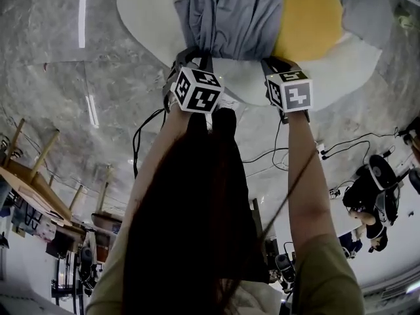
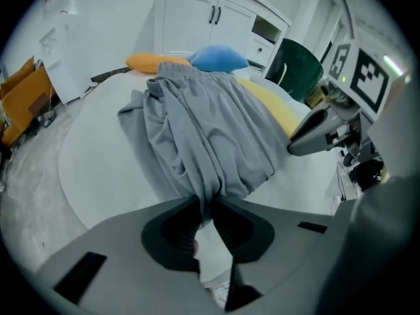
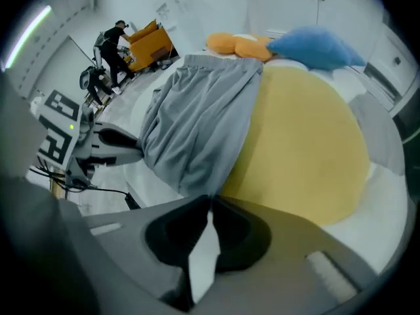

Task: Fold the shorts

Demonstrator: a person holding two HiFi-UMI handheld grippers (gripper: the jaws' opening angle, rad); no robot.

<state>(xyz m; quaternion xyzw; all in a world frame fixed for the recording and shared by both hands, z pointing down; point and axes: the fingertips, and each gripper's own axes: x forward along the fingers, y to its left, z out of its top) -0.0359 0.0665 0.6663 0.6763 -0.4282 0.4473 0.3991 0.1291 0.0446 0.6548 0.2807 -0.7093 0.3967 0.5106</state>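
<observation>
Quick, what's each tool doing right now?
Left tool: closed on the grey shorts at the hem.
Right tool: closed on the grey shorts' edge.

Both arms reach forward side by side, the left forearm (image 1: 163,146) and the right forearm (image 1: 306,176) nearly parallel, wrists bent so the tongs point steeply down. The left tongs (image 1: 195,51) pinch the shorts (image 1: 226,15) at the hem. The right tongs (image 1: 279,61) are closed on the hem's other corner.

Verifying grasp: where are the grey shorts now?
Head view, top centre: grey shorts on the white table, yellow cloth at their right, near hem pinched by left hand-held gripper and right hand-held gripper.
</observation>
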